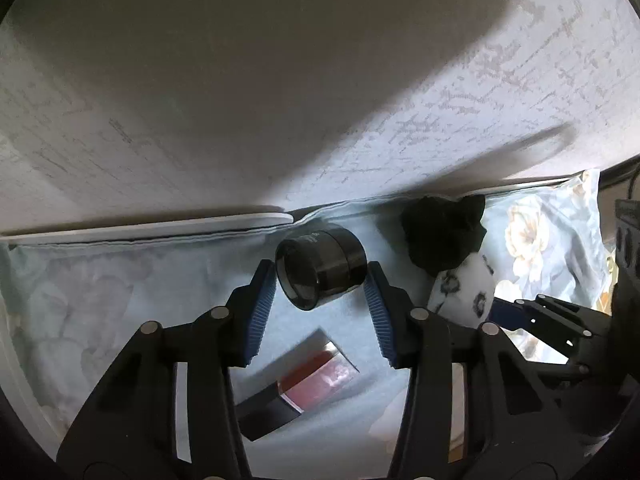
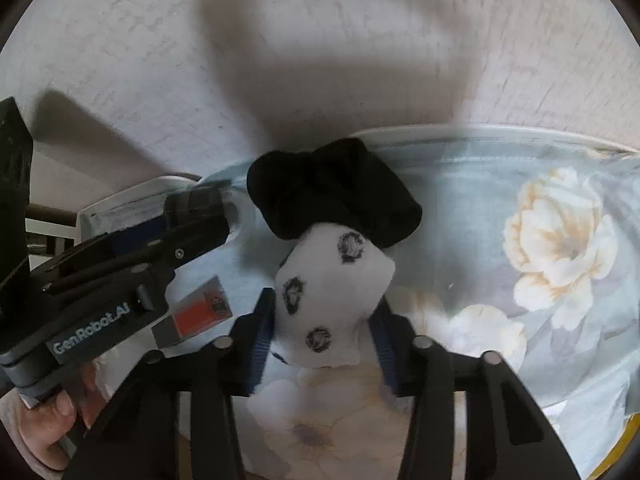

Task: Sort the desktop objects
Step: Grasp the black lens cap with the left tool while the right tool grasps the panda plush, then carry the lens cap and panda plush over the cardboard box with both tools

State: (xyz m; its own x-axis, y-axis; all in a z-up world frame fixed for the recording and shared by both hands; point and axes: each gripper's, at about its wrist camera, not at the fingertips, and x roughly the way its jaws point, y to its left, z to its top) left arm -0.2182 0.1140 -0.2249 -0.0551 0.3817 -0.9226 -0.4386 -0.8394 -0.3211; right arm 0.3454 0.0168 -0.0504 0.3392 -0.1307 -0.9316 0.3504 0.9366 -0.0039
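Note:
A black round jar [image 1: 322,266] lies on its side on the floral cloth, between the tips of my left gripper [image 1: 320,284], whose jaws stand open around it without clear contact. A red lip gloss tube with a black cap [image 1: 296,384] lies below it between the fingers; it also shows in the right wrist view [image 2: 196,312]. My right gripper [image 2: 322,328] is shut on a white spotted sock [image 2: 332,300], also seen in the left wrist view [image 1: 464,288]. A black sock [image 2: 336,194] lies bunched just beyond it, against the wall [image 1: 440,232].
The floral cloth [image 2: 560,248] covers the table, whose white edge [image 1: 160,226] meets a textured wall. The left gripper's body [image 2: 112,276] and the hand holding it sit at the left of the right wrist view. Dark equipment [image 1: 628,240] stands at far right.

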